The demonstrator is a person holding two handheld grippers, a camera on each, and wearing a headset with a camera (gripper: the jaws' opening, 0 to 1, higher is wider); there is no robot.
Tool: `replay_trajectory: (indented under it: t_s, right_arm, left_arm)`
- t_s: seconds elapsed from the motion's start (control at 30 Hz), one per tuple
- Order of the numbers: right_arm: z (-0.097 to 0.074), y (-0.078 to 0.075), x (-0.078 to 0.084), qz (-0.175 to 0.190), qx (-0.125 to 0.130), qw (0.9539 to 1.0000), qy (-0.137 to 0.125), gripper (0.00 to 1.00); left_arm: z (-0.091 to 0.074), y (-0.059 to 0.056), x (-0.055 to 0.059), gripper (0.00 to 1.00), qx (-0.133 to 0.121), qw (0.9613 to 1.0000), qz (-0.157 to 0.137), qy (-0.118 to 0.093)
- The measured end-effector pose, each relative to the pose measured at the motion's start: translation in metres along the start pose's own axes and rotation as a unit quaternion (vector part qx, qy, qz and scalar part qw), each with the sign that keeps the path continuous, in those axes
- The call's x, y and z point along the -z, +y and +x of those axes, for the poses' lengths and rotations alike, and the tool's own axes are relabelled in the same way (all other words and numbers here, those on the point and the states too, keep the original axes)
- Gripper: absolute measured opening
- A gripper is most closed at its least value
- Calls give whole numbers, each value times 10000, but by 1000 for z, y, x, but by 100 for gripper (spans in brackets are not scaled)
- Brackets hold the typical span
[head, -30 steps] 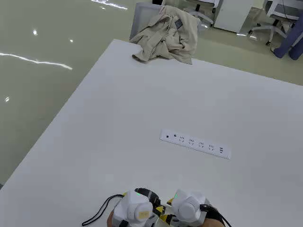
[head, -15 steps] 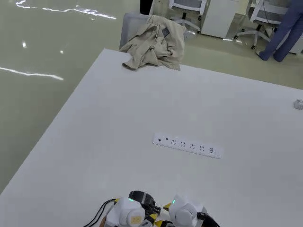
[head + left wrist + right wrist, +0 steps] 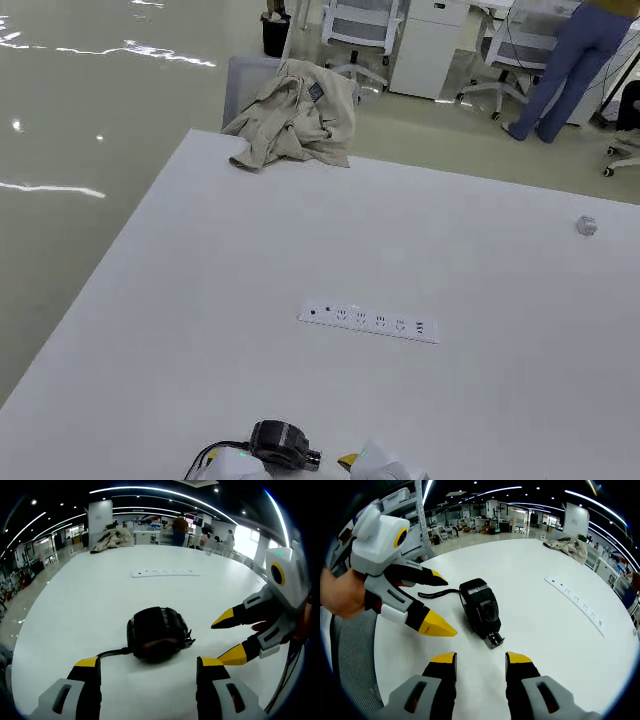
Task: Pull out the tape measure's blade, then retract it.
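Black tape measure (image 3: 482, 605), a rounded case with a ribbed, rubbery-looking surface, rests on the smooth white counter (image 3: 200, 300) near its front edge, between my two grippers and touched by neither. Its small metal end hook (image 3: 495, 640) sits at the case mouth, pointing toward my right gripper (image 3: 481, 657); a thin black cord (image 3: 432, 594) loops away from the opposite end. My right fingers, grey with yellow wedge tips, are spread and grasp nothing. My left gripper (image 3: 148, 662) has its fingers likewise spread and empty, just short of the case. Farther back lie a flat white power strip (image 3: 368, 322) and a crumpled beige jacket (image 3: 293, 125).
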State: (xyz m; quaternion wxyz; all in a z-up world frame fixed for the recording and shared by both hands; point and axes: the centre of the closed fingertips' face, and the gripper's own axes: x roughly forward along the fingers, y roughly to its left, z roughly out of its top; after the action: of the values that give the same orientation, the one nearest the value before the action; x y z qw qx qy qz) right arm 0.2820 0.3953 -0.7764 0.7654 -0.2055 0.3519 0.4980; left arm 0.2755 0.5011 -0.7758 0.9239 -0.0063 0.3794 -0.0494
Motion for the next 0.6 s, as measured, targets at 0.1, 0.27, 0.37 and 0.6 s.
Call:
replay_trajectory:
  t_s: [0.1,0.27,0.37,0.6]
  right_arm:
    - [-3,2,0,113,64,9999,-96,42]
    - [-10,7,-1,352,88,9991,-237,44]
    - [-14,11,0,486,104,9984,-284,46]
    - [-21,21,6,618,169,9974,-341,49]
  left_arm:
    - [-2,4,4,76,16,10000,11,0]
    - [-7,10,10,79,36,10000,29,28]
    - [-10,10,11,81,100,9999,52,24]
    - [-18,9,18,83,213,9994,278,36]
